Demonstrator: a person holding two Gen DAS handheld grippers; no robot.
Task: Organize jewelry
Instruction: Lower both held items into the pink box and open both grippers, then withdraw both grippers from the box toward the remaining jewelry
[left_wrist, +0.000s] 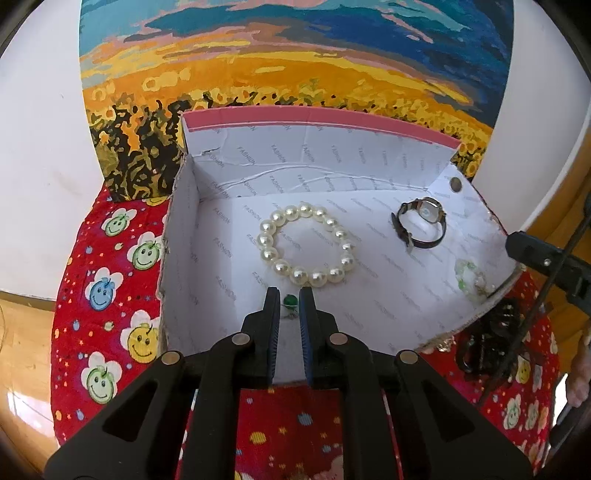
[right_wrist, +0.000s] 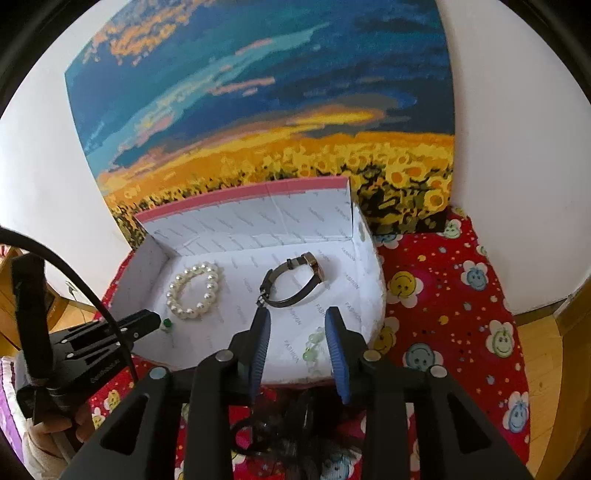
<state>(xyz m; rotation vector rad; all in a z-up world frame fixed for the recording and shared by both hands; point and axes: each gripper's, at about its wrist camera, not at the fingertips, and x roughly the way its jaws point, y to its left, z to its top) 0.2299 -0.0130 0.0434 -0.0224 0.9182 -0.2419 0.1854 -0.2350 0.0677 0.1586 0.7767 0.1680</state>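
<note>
Ribbed blue pads line both black grippers: the left gripper (left_wrist: 289, 299) pinches a small green-beaded earring (left_wrist: 290, 301), while the right gripper (right_wrist: 297, 319) stands apart over a pale green glassy bracelet (right_wrist: 313, 345) lying free. Farther into the white printed cardboard box (left_wrist: 184, 236) rest a round pearl bracelet (left_wrist: 306, 245) and a dark-strapped watch (left_wrist: 421, 221).

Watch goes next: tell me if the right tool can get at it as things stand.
Probably yes. The right tool is open over the box's near edge, and the watch lies ahead on bare floor. Only the green bracelet lies between the fingers, below them.
</note>
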